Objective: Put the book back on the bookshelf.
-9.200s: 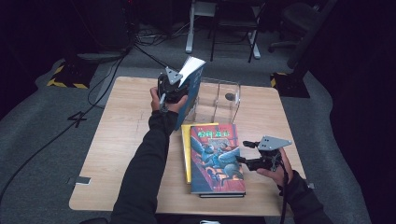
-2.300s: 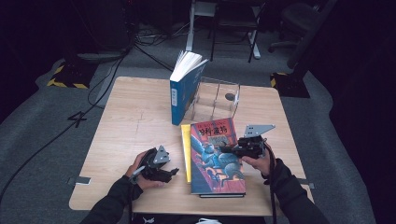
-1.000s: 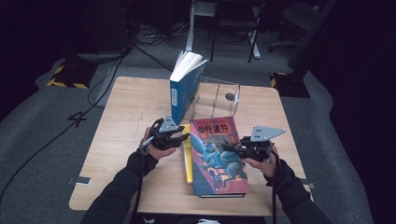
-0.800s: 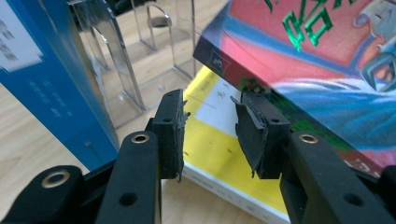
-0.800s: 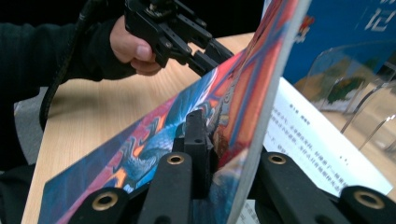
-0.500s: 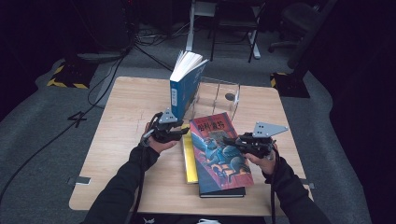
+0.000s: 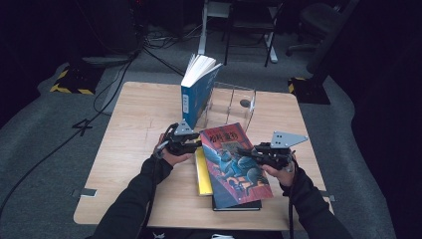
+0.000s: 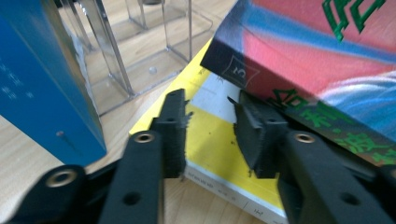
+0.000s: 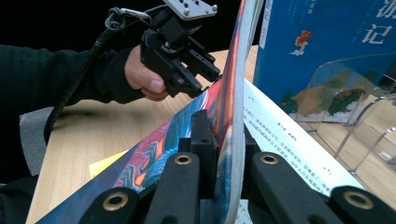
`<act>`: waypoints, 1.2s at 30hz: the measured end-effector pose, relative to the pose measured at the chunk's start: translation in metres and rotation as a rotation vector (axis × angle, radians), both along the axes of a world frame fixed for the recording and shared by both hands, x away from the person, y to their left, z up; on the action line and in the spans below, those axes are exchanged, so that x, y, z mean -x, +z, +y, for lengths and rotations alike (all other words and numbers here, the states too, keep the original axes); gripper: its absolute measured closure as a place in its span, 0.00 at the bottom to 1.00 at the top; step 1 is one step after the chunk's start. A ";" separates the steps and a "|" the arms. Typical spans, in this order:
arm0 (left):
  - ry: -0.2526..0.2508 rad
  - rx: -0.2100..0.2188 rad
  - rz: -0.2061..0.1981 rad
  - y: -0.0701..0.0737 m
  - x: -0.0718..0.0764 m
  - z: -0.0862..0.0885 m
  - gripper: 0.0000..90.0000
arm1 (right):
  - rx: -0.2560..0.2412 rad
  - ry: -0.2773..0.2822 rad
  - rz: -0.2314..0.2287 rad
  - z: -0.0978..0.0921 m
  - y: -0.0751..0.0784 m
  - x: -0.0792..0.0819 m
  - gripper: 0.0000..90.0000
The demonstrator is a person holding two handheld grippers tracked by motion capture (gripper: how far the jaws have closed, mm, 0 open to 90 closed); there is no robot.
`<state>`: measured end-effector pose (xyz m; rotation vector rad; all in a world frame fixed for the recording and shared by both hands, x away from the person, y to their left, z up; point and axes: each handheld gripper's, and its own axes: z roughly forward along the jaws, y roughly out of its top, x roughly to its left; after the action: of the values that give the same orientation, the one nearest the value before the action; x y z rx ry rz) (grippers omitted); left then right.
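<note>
A red-and-blue covered book lies askew on top of a yellow book near the table's front. My right gripper is shut on its front cover, which is raised off a printed page. My left gripper stands open at the book's far left corner, with its jaws over the yellow book and nothing between them. It is also seen across the cover as the left gripper.
A blue book stands upright against a clear acrylic stand at the back middle of the wooden table. A black book lies under the stack. Chairs and cables are on the floor beyond.
The left gripper left the blue book standing and came up to the red book's corner. The right gripper has turned the red book askew and lifted its cover.
</note>
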<state>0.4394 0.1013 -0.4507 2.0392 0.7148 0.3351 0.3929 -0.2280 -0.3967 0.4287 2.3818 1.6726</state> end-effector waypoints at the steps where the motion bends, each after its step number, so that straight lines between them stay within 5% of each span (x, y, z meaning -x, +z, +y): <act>1: -0.003 0.012 -0.006 0.001 0.000 0.001 0.75 | -0.001 0.004 -0.002 0.000 0.000 0.000 0.94; 7: 0.003 0.081 -0.048 0.018 0.003 0.005 0.93 | -0.020 -0.002 -0.029 -0.003 0.010 0.001 0.94; 13: 0.002 0.138 -0.102 0.037 0.001 0.006 0.97 | -0.039 0.014 -0.057 -0.005 0.028 -0.002 0.94; 18: 0.011 0.190 -0.127 0.039 -0.003 0.007 0.99 | -0.041 0.013 -0.081 -0.004 0.038 -0.003 0.94; 26: 0.036 0.207 -0.055 0.025 -0.012 0.000 0.88 | -0.035 0.006 -0.098 0.002 0.037 -0.002 0.95; 31: -0.004 0.218 -0.071 0.028 -0.011 -0.002 0.97 | -0.043 0.027 -0.070 0.000 0.034 -0.006 0.94; 36: -0.043 0.272 -0.113 0.039 -0.006 -0.004 1.00 | 0.032 0.017 -0.048 -0.007 0.035 -0.013 0.92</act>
<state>0.4459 0.0972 -0.4116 1.7617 0.6108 0.3075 0.4054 -0.2351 -0.3619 0.3591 2.3807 1.6306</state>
